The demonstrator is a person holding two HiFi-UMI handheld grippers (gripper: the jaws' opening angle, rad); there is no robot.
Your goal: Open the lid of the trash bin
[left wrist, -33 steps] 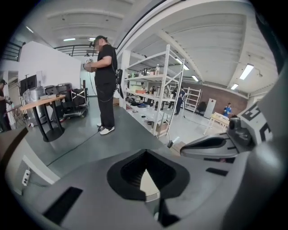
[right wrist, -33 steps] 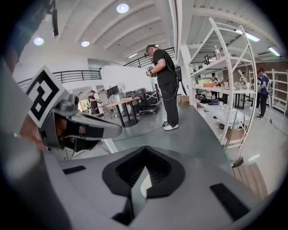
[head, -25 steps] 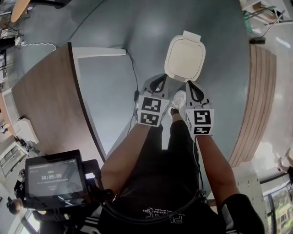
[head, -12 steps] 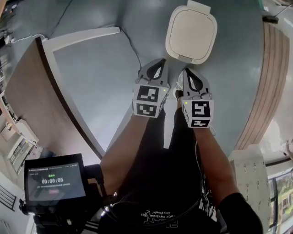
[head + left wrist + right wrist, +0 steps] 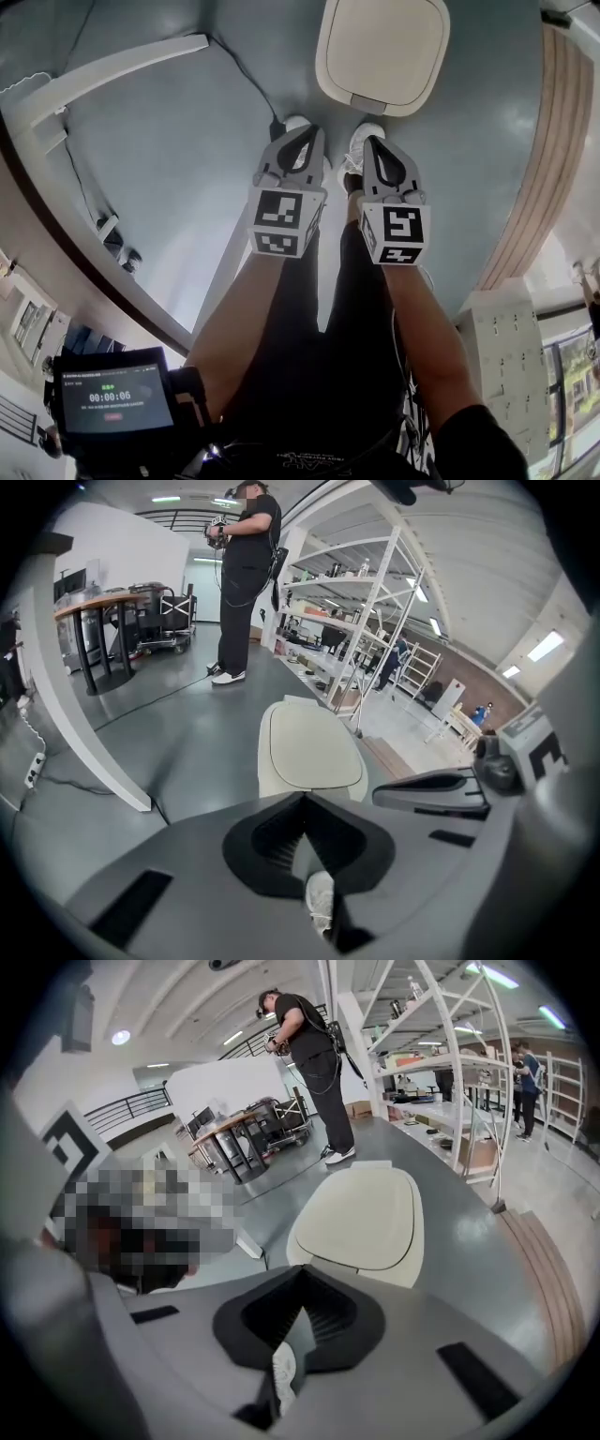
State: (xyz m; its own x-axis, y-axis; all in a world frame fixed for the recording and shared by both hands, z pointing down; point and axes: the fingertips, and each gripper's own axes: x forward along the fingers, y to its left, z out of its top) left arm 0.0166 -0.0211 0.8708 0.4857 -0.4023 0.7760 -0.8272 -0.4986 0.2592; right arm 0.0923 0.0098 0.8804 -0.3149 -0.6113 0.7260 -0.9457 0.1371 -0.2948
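Observation:
The cream trash bin [image 5: 382, 47] stands on the grey floor at the top of the head view, its lid flat and closed. It also lies straight ahead in the left gripper view [image 5: 309, 752] and the right gripper view [image 5: 361, 1218]. My left gripper [image 5: 302, 136] and right gripper [image 5: 372, 141] are held side by side just short of the bin's near edge, above the person's shoes. Each one's jaws meet at the tip with nothing between them. Neither touches the bin.
A white table frame [image 5: 112, 66] and a black cable [image 5: 248, 80] lie to the left. A wooden step [image 5: 534, 187] runs along the right. Another person [image 5: 244, 564] stands beyond the bin, near metal shelving [image 5: 375, 602]. A screen device [image 5: 112, 398] sits at lower left.
The person has stepped toward the bin, which now looks bigger and sits at the top edge of the head view. Both grippers stay shut and side by side.

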